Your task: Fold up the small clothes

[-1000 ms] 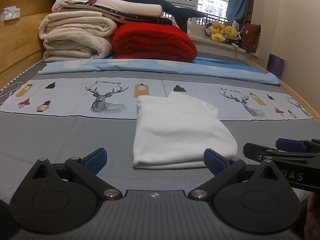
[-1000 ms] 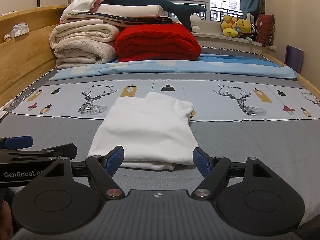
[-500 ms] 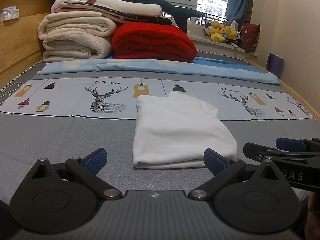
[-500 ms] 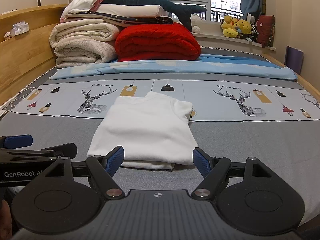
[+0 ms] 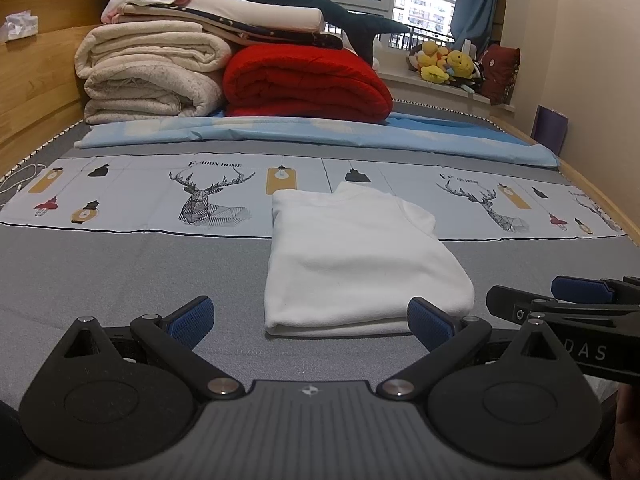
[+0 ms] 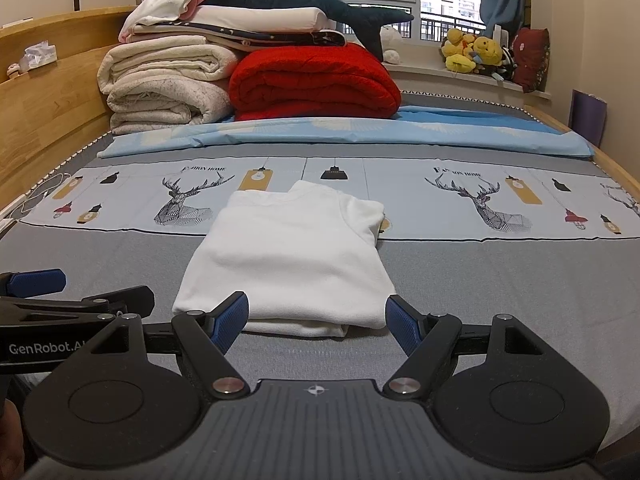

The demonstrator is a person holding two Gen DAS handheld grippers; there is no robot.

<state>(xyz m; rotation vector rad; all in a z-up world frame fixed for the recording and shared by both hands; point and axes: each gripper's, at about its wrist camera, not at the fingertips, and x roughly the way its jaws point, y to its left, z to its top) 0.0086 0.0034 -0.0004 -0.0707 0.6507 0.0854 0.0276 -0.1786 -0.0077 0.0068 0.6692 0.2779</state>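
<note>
A small white garment (image 5: 360, 260) (image 6: 292, 256) lies folded into a neat rectangle on the grey bed cover, its near edge just beyond both grippers. My left gripper (image 5: 310, 322) is open, hovering just short of the garment's near left corner with nothing between its blue pads. My right gripper (image 6: 316, 318) is also open and holds nothing; its pads stand just before the garment's near edge. Each gripper shows from the side in the other's view: the right gripper (image 5: 560, 300) low on the right, the left gripper (image 6: 68, 296) low on the left.
Stacked cream blankets (image 5: 152, 76), a red quilt (image 5: 304, 80) and a dark plush shark (image 5: 304, 0) fill the head of the bed. A wooden bed frame (image 5: 32, 72) runs along the left. Plush toys (image 6: 476, 52) sit on the windowsill. A light-blue sheet (image 5: 312, 132) crosses the bed.
Nothing has visibly moved beyond a slight shift of both views; the garment lies as before and both grippers stay open.
</note>
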